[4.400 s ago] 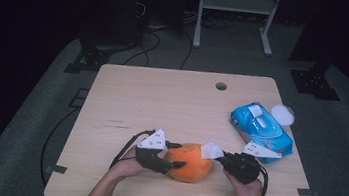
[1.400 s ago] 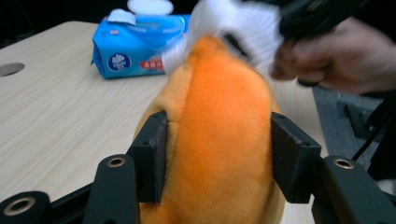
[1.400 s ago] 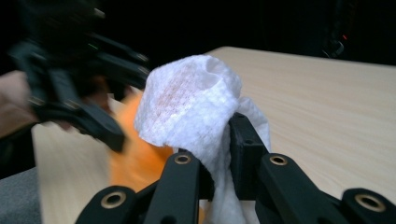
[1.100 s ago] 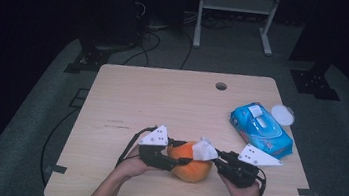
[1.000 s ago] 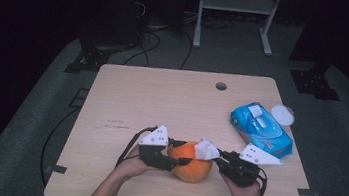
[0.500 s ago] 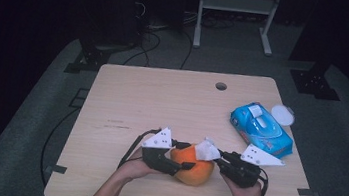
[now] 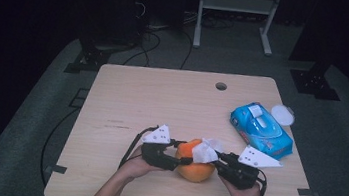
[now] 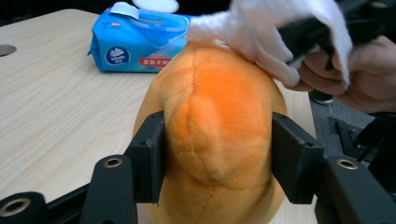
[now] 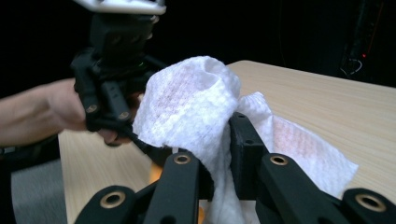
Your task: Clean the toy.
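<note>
While the left claw (image 8: 215,154) had just been closing on the fuzzy, rounded orange plush (image 8: 215,126) between its jaws, its own view revealed stitched seams. The right claw (image 9: 217,163), clenched, pinched a crinkled white wipe (image 9: 187,102) atop it.

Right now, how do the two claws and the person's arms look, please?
The left claw and the right claw are matte black, each topped with a grey three-cornered plate. A black cable trails from the left one toward the table's edge. Close up, the jaws are blocky black pads on arms with brass-coloured rivets. The forearms are bare: no sleeves or gloves are visible.
</note>
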Action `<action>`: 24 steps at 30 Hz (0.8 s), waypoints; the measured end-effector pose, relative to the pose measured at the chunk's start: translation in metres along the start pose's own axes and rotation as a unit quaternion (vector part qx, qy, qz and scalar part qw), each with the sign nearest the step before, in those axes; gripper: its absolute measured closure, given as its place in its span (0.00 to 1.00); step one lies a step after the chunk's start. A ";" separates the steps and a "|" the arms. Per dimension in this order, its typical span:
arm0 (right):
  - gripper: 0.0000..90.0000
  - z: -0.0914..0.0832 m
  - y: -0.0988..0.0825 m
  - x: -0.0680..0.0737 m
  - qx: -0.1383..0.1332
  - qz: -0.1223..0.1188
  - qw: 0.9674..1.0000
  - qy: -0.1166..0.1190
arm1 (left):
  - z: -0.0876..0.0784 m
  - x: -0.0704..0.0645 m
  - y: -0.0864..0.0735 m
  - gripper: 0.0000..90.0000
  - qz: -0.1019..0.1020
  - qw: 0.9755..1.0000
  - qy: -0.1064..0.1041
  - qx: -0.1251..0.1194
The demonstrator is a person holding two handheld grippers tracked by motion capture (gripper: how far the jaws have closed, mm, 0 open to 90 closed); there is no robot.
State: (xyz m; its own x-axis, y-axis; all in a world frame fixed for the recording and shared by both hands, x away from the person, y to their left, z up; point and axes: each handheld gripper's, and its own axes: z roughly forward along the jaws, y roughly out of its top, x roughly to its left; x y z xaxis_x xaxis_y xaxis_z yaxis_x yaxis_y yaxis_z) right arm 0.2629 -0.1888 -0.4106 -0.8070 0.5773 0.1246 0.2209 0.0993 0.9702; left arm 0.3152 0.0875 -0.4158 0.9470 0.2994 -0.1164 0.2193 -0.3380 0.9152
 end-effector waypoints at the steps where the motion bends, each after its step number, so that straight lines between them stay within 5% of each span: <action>1: 0.90 0.000 -0.001 -0.002 0.003 0.004 1.000 -0.003 | -0.001 0.000 0.000 0.48 -0.002 1.000 0.000 -0.002; 3: 0.90 -0.001 -0.003 -0.008 0.005 0.014 1.000 -0.017 | 0.000 0.001 -0.001 0.46 -0.004 1.000 0.001 -0.006; 6: 0.90 -0.004 -0.007 -0.016 0.006 0.033 0.999 -0.033 | 0.008 -0.001 -0.001 0.27 0.000 1.000 -0.003 -0.005; 8: 0.90 -0.004 -0.007 -0.015 0.005 0.039 0.999 -0.030 | 0.016 -0.007 -0.004 0.18 0.024 1.000 0.017 0.011; 10: 0.90 0.001 -0.006 -0.007 0.009 0.022 1.000 -0.017 | 0.018 -0.009 -0.005 0.21 0.029 0.999 0.025 0.016; 14: 0.90 0.000 -0.002 -0.006 0.005 0.014 1.000 -0.017 | 0.009 -0.008 -0.002 0.44 0.041 0.998 0.036 0.006; 18: 0.90 -0.007 -0.007 -0.021 0.014 0.037 0.998 -0.045 | 0.004 -0.007 0.001 0.46 0.034 0.998 0.053 -0.006; 21: 0.90 -0.002 -0.010 -0.019 0.019 0.042 0.998 -0.032 | 0.009 -0.007 -0.003 0.44 0.030 0.998 0.053 0.000; 24: 0.90 0.007 -0.005 -0.002 0.014 0.013 1.000 0.000 | 0.012 -0.012 -0.003 0.43 0.036 0.998 0.046 0.005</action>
State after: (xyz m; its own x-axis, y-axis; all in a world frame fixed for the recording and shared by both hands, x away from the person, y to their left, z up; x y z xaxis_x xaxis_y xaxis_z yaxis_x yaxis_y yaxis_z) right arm 0.2668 -0.1846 -0.4169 -0.8001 0.5808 0.1498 0.2577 0.1074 0.9602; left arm 0.3062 0.0742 -0.4224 0.9350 0.3544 -0.0141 0.1540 -0.3699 0.9162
